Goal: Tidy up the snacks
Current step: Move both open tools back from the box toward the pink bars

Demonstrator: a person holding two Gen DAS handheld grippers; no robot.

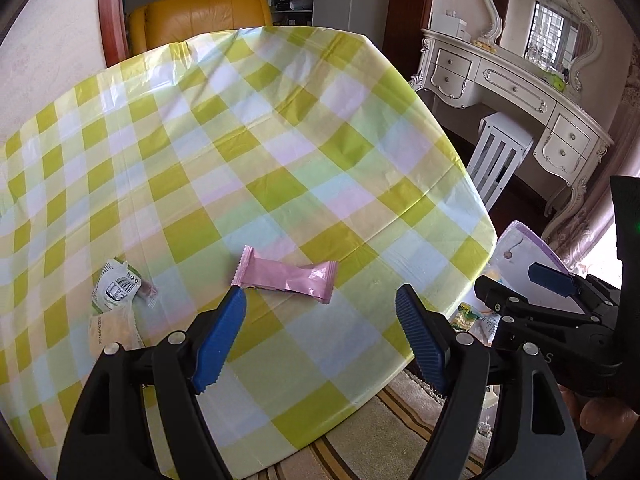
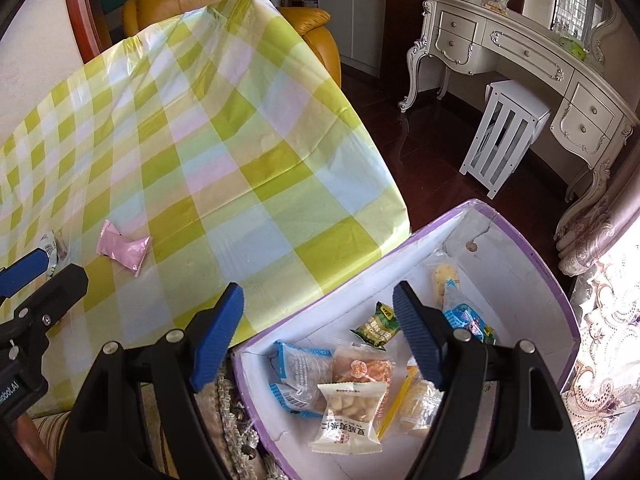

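Observation:
A pink snack packet point(image 1: 286, 279) lies on the checked tablecloth point(image 1: 248, 152), just beyond my open, empty left gripper point(image 1: 320, 308); it also shows in the right wrist view point(image 2: 123, 249). A white-and-green packet point(image 1: 116, 292) lies to its left, with a pale packet point(image 1: 114, 326) below it. My right gripper point(image 2: 318, 308) is open and empty above the purple-rimmed white box point(image 2: 532, 264). Several snack packets lie in the box, among them a white nut packet point(image 2: 352, 412), a green packet point(image 2: 378, 326) and blue packets point(image 2: 298, 376). The right gripper shows in the left wrist view point(image 1: 552, 280).
The box stands off the table's right edge, over a striped rug point(image 1: 360, 436). A white stool point(image 2: 504, 132) and an ornate white dressing table point(image 2: 532, 52) stand at the right. A yellow leather armchair point(image 1: 204, 14) is behind the table.

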